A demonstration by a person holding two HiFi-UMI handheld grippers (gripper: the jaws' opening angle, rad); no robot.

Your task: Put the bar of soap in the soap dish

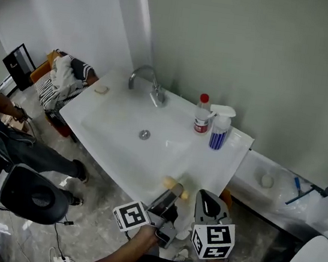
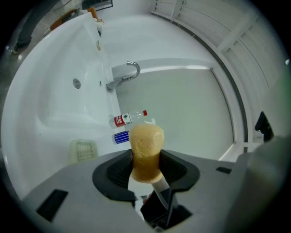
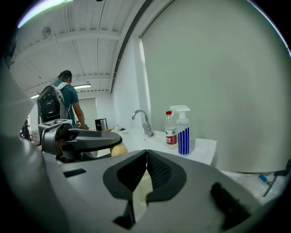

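Left gripper (image 2: 146, 173) jaws clamped on 1 soap (image 2: 145, 143), end-up at centre of the left gripper view, over the near edge of 1 sink (image 1: 116, 128). Right gripper (image 3: 146, 169) jaws together, nothing between; lower centre of head view, just right of the left gripper. 1 dish (image 2: 83, 150) on sink rim, lower left of soap, not touching it. 1 faucet (image 1: 149, 83), 1 bottle (image 1: 201, 115), 1 sprayer (image 1: 219, 129) by the wall. 1 person (image 1: 6, 135) at left edge.
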